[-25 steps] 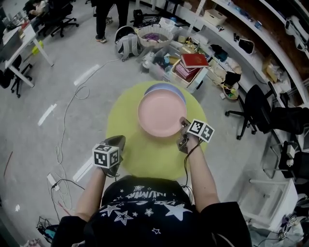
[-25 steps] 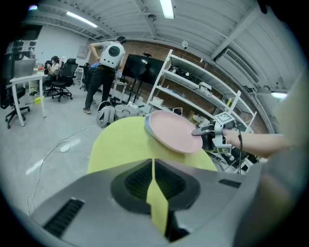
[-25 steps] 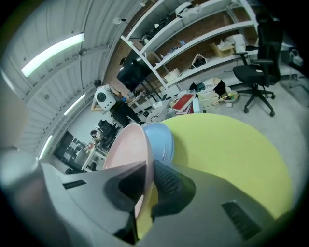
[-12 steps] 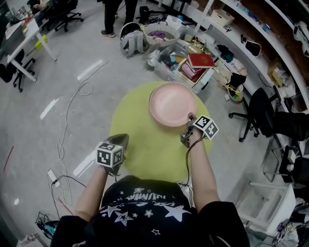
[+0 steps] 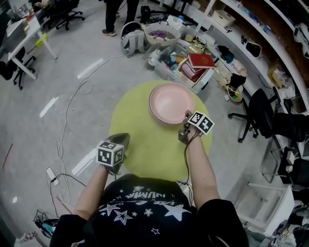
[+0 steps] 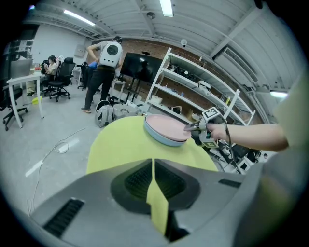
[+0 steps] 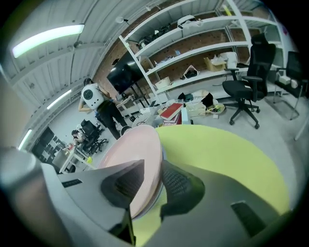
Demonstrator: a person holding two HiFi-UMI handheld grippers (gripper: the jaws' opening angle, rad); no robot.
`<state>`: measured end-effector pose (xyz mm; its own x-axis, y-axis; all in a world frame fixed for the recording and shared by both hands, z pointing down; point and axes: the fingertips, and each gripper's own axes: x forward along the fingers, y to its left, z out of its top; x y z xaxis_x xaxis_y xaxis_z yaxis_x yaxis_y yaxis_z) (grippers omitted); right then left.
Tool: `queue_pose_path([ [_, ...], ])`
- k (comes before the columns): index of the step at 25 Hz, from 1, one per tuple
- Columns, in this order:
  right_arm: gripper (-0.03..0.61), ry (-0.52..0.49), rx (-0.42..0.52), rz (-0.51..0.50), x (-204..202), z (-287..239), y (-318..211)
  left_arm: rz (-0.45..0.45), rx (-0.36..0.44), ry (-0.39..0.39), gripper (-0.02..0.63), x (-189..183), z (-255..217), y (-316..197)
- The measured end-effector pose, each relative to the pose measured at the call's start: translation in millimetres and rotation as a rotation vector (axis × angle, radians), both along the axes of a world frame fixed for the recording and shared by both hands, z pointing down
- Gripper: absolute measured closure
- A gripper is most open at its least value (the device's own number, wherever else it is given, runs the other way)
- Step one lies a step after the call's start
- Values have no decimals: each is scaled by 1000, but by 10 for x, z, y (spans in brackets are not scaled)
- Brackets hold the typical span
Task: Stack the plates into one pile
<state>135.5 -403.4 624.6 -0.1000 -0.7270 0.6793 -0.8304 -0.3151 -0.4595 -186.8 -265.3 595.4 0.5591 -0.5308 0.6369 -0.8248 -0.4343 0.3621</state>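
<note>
A pink plate (image 5: pixel 171 101) lies on a blue plate (image 6: pixel 163 141) at the far side of the round yellow-green table (image 5: pixel 140 144); from above the blue one is almost wholly hidden. My right gripper (image 5: pixel 186 116) is at the pile's near right rim. In the right gripper view the pink plate's (image 7: pixel 133 154) rim stands between the jaws of my right gripper (image 7: pixel 153 166), which have just been opening, and a slim gap shows by the right pad. My left gripper (image 5: pixel 120 138) rests over the table's near left edge, shut with nothing in it, well apart from the plates.
Beyond the table the floor holds a basket, boxes and a red book (image 5: pixel 199 60). A black office chair (image 5: pixel 256 108) stands to the right, shelving runs behind it, and cables (image 5: pixel 72 101) trail at left. A person (image 5: pixel 113 14) stands far off.
The pink plate, held offset in front of the blue plate a second ago, now lies squarely on it. My right gripper moved away from me with it. The left gripper stayed put.
</note>
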Motion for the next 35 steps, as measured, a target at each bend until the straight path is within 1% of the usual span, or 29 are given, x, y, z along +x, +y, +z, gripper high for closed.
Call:
queue_pose_path([
  [3, 455, 2, -1, -21, -16, 1, 41, -3, 2, -3, 584, 21, -5, 48],
  [8, 449, 67, 31, -69, -26, -105, 107, -9, 7, -6, 584, 54, -34, 149],
  [14, 449, 92, 88, -133, -40, -291, 253, -19, 32, -1, 584, 180, -113, 269],
  [17, 449, 80, 118, -158, -87, -406, 352, -27, 53, 8, 584, 244, -194, 346],
  [21, 450, 74, 169, -204, -140, -600, 531, -53, 88, 11, 584, 340, -304, 480],
  [27, 451, 115, 283, -308, -198, -1000, 848, -87, 161, -10, 584, 498, -515, 718],
  [30, 468, 138, 353, -374, -255, -1194, 1029, -98, 187, -19, 584, 574, -587, 861],
  [35, 538, 204, 427, -462, -248, -1394, 1402, -113, 206, -34, 584, 743, -651, 1102],
])
